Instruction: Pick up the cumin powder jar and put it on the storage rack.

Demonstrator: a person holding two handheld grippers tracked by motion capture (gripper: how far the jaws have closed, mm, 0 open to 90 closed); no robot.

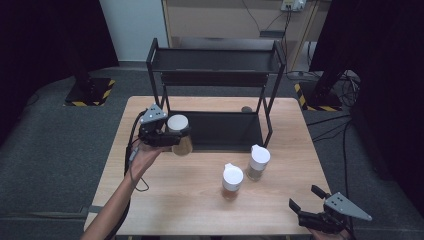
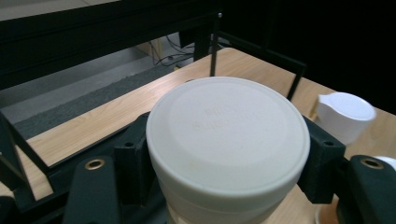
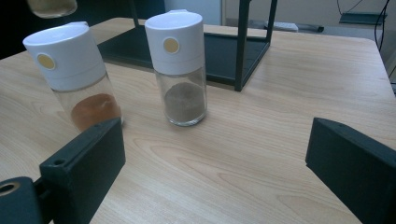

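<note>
Glass jar (image 1: 180,136), white-capped, sits clamped in my left gripper (image 1: 172,138) just before the rack (image 1: 215,131); likely slippery and breakable, so I grip below the cap. My right gripper (image 1: 306,200) hangs open.

White-capped jar (image 1: 179,131), black rack (image 1: 215,90), pale wood table (image 1: 200,200)
</note>
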